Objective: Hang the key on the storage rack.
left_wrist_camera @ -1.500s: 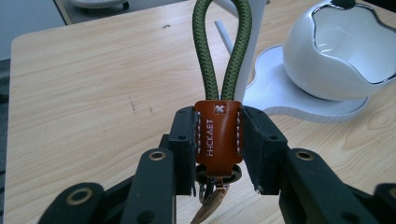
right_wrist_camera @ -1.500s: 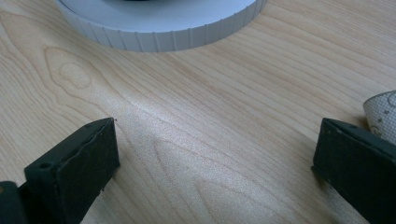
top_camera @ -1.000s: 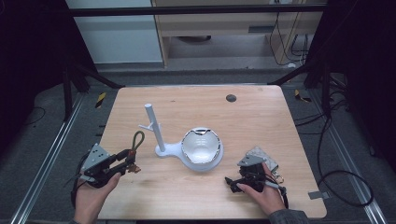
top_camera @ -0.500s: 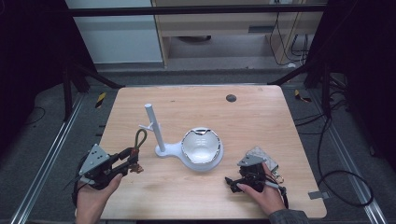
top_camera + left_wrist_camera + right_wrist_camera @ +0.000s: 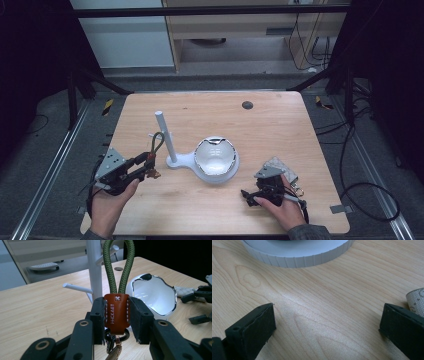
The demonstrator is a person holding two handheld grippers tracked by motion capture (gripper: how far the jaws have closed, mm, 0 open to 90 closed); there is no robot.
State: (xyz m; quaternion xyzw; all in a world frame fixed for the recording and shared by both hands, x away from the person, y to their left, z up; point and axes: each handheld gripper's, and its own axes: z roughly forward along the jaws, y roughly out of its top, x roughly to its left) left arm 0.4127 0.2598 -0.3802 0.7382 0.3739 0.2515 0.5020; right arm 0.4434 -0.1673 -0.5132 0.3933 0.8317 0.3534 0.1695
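Note:
My left gripper (image 5: 148, 167) is shut on the brown leather tab of a keychain (image 5: 117, 312), whose green rope loop (image 5: 158, 142) stands upright just left of the white stand's post (image 5: 165, 136). In the left gripper view the loop (image 5: 119, 267) rises in front of the post (image 5: 95, 267) and its short pegs. A metal ring and clasp hang below the tab. The stand's base holds a shiny white dish (image 5: 215, 157). My right gripper (image 5: 247, 195) rests low on the table at the front right, open, with bare wood between its fingers (image 5: 252, 330).
A small patterned pouch (image 5: 279, 166) lies just behind the right gripper, its corner at the right gripper view's edge (image 5: 417, 300). The stand's ribbed base rim (image 5: 297, 257) is close ahead of the right gripper. A dark round hole (image 5: 247, 105) sits at the table's far side.
My left gripper has edged right and slightly away from me with the keychain, bringing the loop closer to the post. The right gripper has stayed put.

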